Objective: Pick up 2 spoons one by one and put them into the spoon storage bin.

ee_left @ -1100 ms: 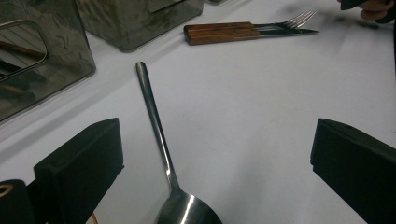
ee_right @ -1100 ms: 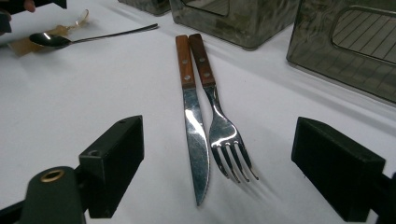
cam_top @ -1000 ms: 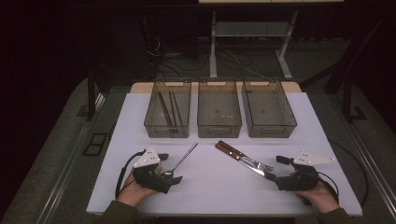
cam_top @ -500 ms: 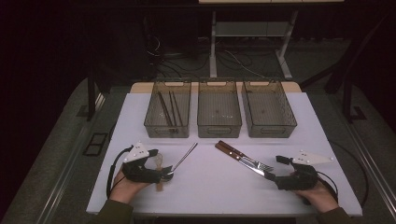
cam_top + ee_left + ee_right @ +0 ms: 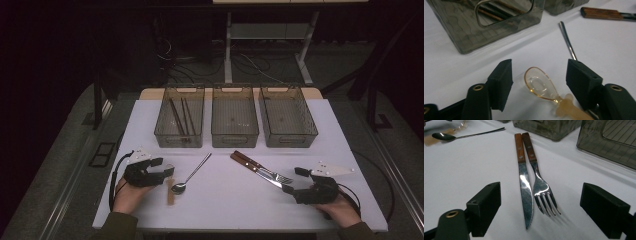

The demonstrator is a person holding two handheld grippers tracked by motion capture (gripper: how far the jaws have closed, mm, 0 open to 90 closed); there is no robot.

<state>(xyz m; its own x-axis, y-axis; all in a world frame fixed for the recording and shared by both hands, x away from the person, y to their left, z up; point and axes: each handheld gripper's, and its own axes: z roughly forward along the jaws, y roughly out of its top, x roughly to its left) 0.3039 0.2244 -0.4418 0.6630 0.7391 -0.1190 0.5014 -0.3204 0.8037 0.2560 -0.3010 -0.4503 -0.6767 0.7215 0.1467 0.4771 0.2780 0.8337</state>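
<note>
Left tongs (image 5: 539,75): I see mine released, jaws straddling the amber plastic spoon (image 5: 541,86); they have just been closing in, pads not yet touching it.
Right tongs (image 5: 541,207): released, jaws wide, with the knife (image 5: 525,187) and fork (image 5: 541,185) lying between them untouched.
Plastic spoon: flat on the white table (image 5: 235,210), bowl toward 12 o'clock in the left gripper view, handle running to 5 o'clock.
Handling: I judge it light, thin, a bit slippery and liable to flex or skid; I would clamp the neck just behind the bowl, gently.
Metal spoon (image 5: 192,172): just beside the plastic one at its 3 o'clock in the high view.
Bins: three clear ones at 12 o'clock; the left bin (image 5: 179,120) holds chopsticks (image 5: 177,116).
</note>
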